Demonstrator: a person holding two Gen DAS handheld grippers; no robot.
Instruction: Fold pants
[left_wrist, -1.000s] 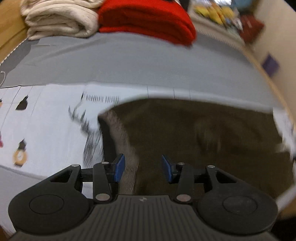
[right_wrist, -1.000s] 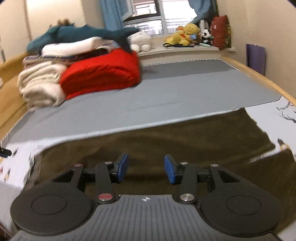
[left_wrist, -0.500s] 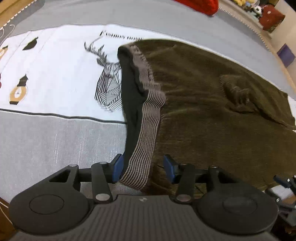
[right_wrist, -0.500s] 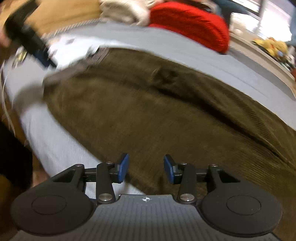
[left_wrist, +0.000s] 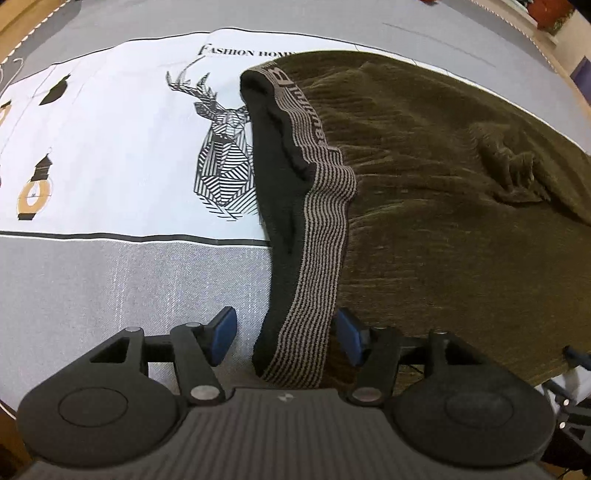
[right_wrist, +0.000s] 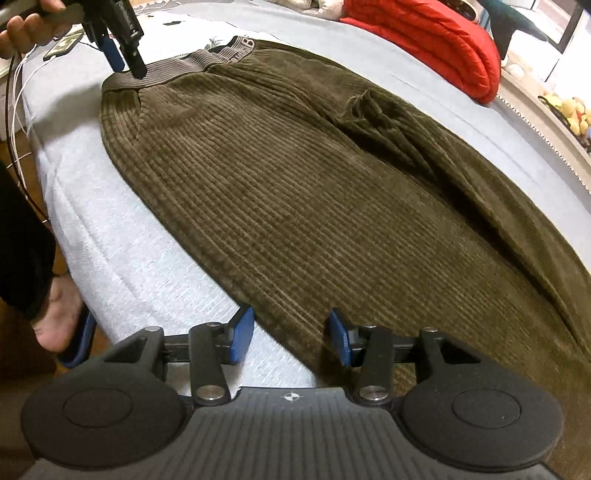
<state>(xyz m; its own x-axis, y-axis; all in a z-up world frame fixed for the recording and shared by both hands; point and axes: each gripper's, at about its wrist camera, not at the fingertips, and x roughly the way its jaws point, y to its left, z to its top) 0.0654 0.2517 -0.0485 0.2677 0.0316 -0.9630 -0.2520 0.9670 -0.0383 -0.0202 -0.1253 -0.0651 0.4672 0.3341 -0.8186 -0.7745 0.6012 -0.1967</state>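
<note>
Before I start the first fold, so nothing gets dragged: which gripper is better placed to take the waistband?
Left. The left gripper already straddles the striped waistband, its fingers opening around it without pressing. The right gripper sits over the pants' side edge, far from the waistband.

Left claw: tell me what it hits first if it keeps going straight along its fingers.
The left claw, jaws opening, would likely first meet the striped waistband of the corduroy pants, already lying between its fingers, unpinched.
</note>
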